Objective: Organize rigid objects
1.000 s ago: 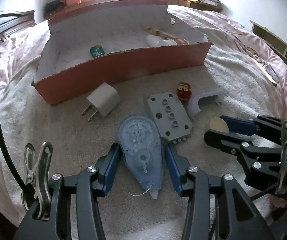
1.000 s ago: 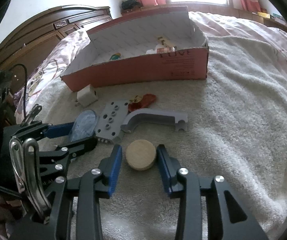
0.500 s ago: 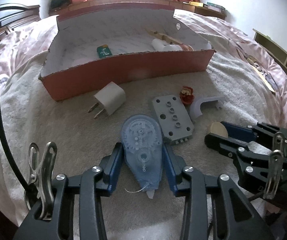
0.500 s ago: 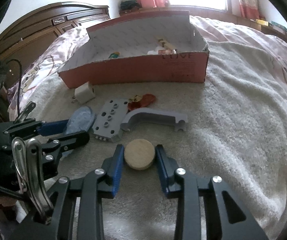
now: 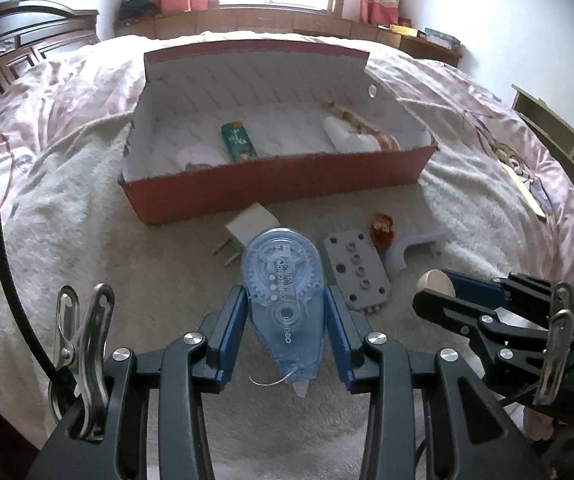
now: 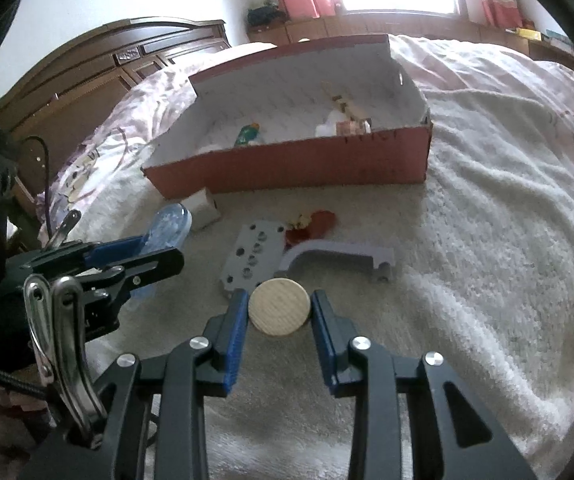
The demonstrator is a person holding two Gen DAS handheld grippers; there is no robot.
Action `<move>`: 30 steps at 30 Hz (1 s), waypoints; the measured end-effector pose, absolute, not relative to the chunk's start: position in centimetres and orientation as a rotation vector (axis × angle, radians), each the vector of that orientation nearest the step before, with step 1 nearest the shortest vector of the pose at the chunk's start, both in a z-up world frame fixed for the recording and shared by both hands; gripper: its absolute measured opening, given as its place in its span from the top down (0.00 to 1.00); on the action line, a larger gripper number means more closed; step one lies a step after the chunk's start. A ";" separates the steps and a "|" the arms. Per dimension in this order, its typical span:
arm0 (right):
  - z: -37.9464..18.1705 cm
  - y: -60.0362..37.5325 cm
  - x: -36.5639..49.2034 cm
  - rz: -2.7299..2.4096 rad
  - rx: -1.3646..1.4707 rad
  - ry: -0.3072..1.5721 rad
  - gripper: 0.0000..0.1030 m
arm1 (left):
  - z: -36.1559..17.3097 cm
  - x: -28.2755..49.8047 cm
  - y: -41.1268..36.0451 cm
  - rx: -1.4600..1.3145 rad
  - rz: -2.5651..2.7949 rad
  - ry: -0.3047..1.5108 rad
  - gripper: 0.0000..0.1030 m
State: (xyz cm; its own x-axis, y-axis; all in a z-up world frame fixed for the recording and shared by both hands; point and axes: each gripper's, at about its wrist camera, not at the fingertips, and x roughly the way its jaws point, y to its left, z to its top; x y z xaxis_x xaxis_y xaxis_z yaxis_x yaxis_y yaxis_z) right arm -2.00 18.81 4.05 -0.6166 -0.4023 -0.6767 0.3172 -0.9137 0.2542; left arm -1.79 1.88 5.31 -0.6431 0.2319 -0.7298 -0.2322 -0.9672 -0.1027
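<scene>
My left gripper (image 5: 285, 312) clamps one translucent blue correction-tape dispenser (image 5: 283, 280); my right gripper (image 6: 279, 312) clamps one round wooden disc (image 6: 279, 306).

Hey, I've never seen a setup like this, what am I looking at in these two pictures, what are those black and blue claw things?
They are two hand-held grippers, each carrying its own fisheye camera looking along its fingers. In the left camera's picture, the left gripper clamps a blue correction tape dispenser. In the right camera's picture, the right gripper clamps a wooden disc. Both work over a towel on a bed. On it lie a white plug, a grey plate with holes, a grey bracket, a red toy, and a partly filled red box.
</scene>
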 end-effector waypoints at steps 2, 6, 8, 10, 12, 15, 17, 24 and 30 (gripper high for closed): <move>4.3 19.0 -2.1 -2.506 1.085 -0.163 0.68 | 5.6 -1.9 1.8 -1.163 2.643 -0.003 0.61; 4.8 19.2 -2.4 -2.499 1.079 -0.183 0.68 | 6.5 -2.2 1.2 -1.144 2.647 -0.036 0.61; 5.1 19.3 -2.7 -2.500 1.071 -0.184 0.68 | 6.9 -2.3 1.0 -1.133 2.656 -0.045 0.61; 5.5 19.3 -2.8 -2.504 1.062 -0.179 0.68 | 7.3 -2.4 0.7 -1.117 2.668 -0.056 0.61; 5.8 19.3 -3.0 -2.504 1.054 -0.180 0.68 | 7.8 -2.6 0.2 -1.106 2.675 -0.072 0.61; 6.3 19.4 -3.3 -2.505 1.043 -0.182 0.68 | 8.4 -2.9 -0.3 -1.093 2.683 -0.092 0.61; 6.6 19.3 -3.5 -2.506 1.037 -0.178 0.68 | 8.6 -3.1 -0.5 -1.086 2.690 -0.095 0.61; 7.8 19.2 -4.4 -2.506 1.014 -0.173 0.68 | 9.4 -4.2 -1.2 -1.058 2.704 -0.109 0.61; 8.5 19.1 -5.3 -2.511 0.996 -0.163 0.68 | 10.0 -5.3 -1.4 -1.033 2.717 -0.098 0.61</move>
